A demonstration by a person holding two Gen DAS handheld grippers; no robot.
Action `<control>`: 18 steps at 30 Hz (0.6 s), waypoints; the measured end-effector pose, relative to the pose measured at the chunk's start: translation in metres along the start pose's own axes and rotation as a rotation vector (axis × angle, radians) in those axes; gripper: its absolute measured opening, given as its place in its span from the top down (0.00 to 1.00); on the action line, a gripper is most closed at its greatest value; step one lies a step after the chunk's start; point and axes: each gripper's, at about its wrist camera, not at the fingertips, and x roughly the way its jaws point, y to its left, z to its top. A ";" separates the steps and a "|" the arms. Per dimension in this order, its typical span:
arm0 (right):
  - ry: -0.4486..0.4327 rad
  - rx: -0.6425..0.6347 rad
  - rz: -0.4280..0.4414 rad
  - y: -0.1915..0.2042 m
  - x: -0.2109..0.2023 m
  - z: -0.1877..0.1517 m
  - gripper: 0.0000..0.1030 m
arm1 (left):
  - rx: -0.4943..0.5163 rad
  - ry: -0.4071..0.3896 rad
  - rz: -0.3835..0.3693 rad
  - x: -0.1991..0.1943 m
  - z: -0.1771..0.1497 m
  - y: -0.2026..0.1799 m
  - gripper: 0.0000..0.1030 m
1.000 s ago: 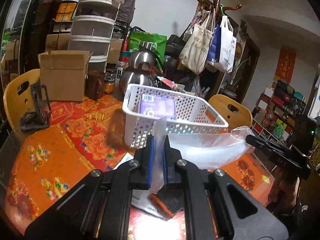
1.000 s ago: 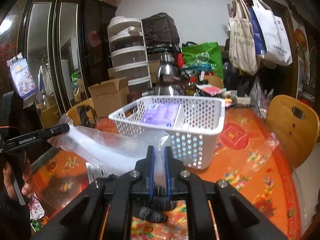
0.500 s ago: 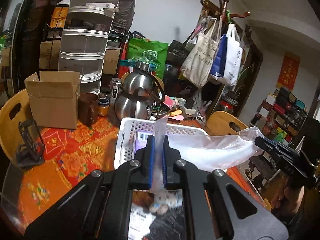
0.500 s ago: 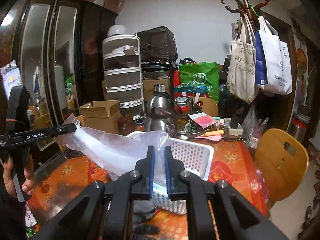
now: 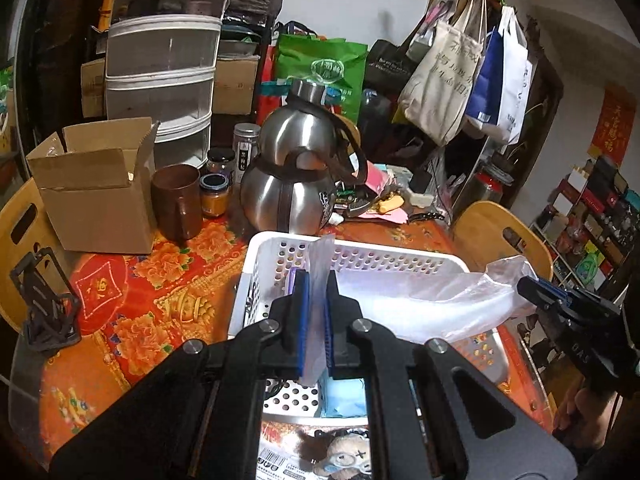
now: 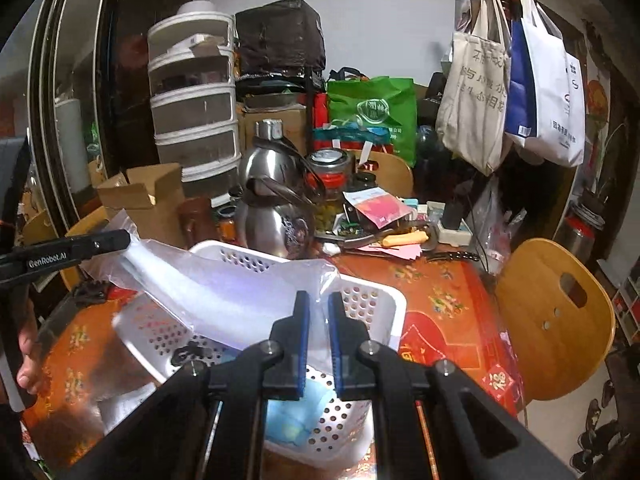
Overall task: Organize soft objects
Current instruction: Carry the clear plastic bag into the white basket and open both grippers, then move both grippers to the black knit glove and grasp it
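Both my tongs clamp the clear crinkly plastic bag (image 5: 420,300): left gripper (image 5: 314,320) on one end, right gripper (image 6: 318,332) on the other. It spans mid-frame above the white perforated plastic basket (image 6: 372,300). Probably empty, hard to tell. Keep it taut, lower evenly, release together.

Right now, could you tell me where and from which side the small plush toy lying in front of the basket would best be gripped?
Grip the plush toy across its round head, coming from above: it lies flat on the table, near side of the white basket. Both grippers, left and right, are shut on the plastic bag, so one must first let go.
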 end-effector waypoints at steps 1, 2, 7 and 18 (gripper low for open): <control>0.007 0.000 -0.002 -0.001 0.004 -0.002 0.93 | 0.001 0.007 0.001 0.006 -0.001 -0.001 0.94; 0.013 0.003 -0.002 -0.003 0.008 -0.004 0.93 | 0.001 0.013 -0.001 0.010 -0.004 0.000 0.94; 0.064 0.006 0.008 -0.009 0.031 -0.017 0.92 | 0.010 0.045 0.017 0.034 -0.015 0.004 0.90; 0.130 -0.040 -0.026 0.000 0.049 -0.046 0.27 | 0.150 0.007 0.080 0.037 -0.053 -0.001 0.14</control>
